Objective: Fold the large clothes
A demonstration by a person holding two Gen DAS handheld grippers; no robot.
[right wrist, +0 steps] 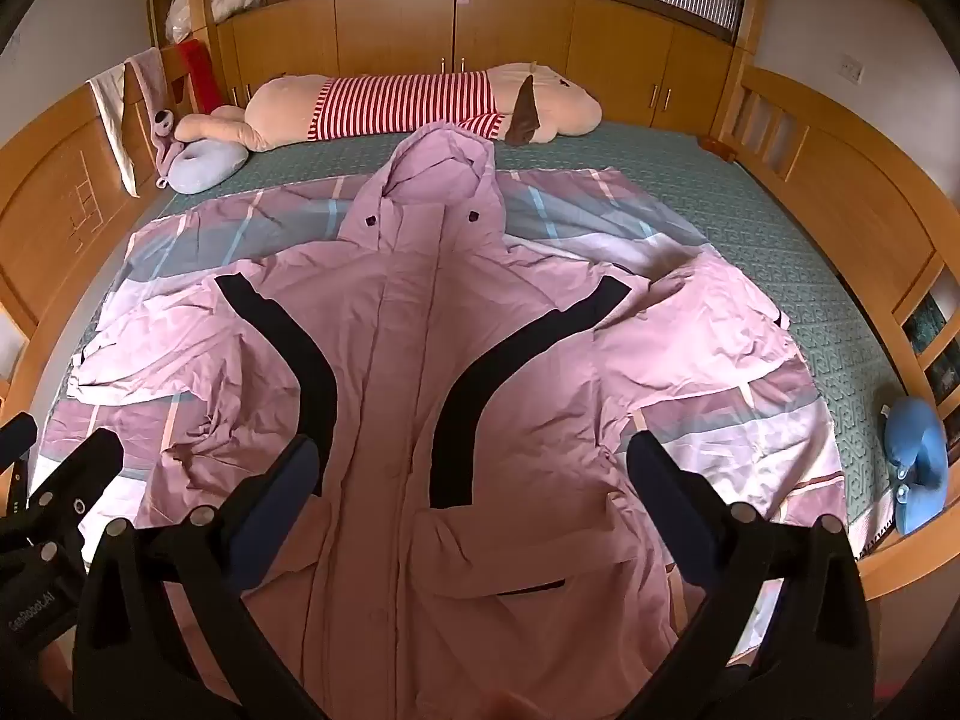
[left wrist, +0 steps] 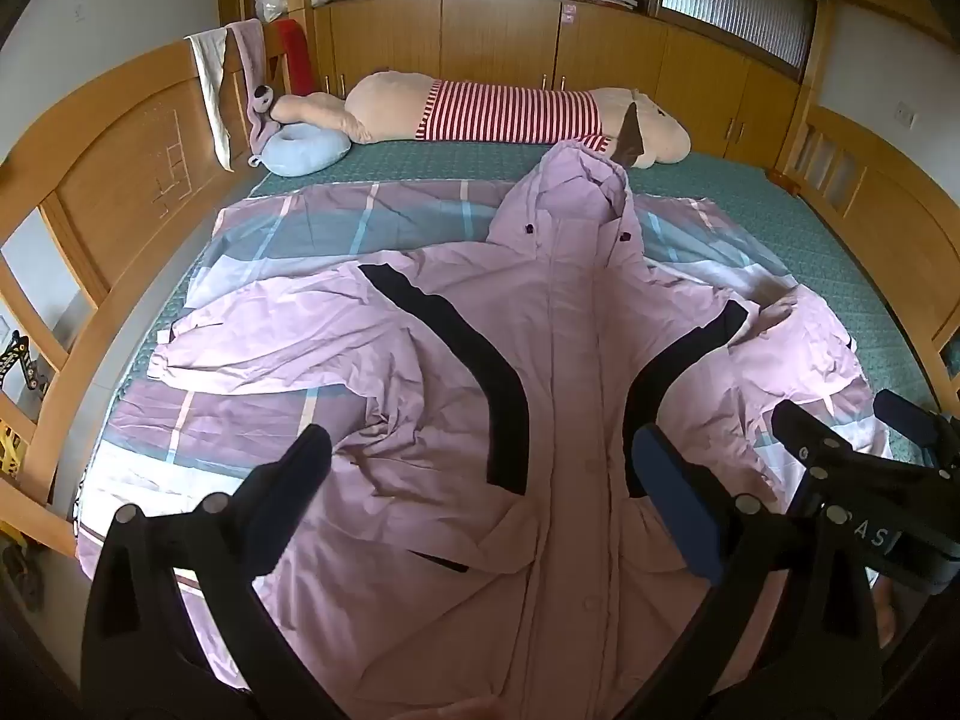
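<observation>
Long pink hooded coat with black stripes (right wrist: 408, 372) lies spread flat, unfolded, on the bed (right wrist: 780, 228); folding not begun; left gripper (left wrist: 480, 480) and right gripper (right wrist: 474, 480) fingers wide, empty.

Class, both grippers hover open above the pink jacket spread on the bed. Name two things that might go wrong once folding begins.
1. The pink hooded jacket lies on a loose plaid sheet; the jaws may pinch sheet along with sleeve.
2. The jacket's crumpled left sleeve may fold unevenly unless it is flattened first.
</observation>
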